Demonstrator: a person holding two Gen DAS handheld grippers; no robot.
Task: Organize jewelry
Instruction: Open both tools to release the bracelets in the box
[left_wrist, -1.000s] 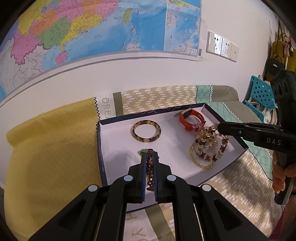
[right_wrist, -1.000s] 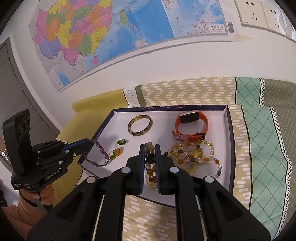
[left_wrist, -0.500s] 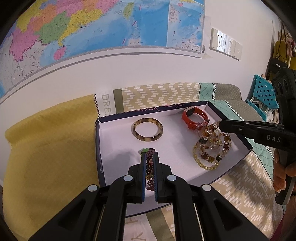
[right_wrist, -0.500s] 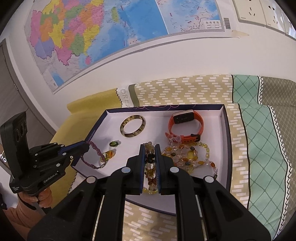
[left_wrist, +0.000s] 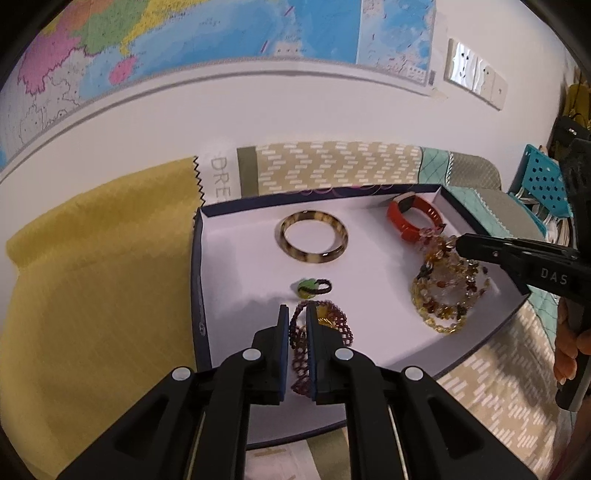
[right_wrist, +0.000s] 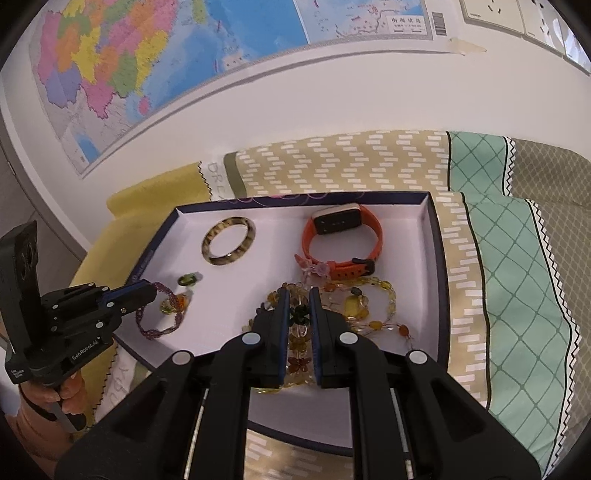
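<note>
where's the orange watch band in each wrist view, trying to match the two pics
Left wrist view: the orange watch band lies at the tray's far right corner, upper right of centre.
Right wrist view: the orange watch band lies in the tray's far right part, just above centre.
Shared landmark: the tortoiseshell bangle, to the band's left in both.

Black grippers, blue-edged fingers (left_wrist: 283, 343)

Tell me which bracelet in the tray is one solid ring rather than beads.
The tortoiseshell bangle at the back of the tray. It is one rigid, mottled brown hoop lying flat by itself; the purple bracelet and amber strands are beaded and each held by a tool.
</note>
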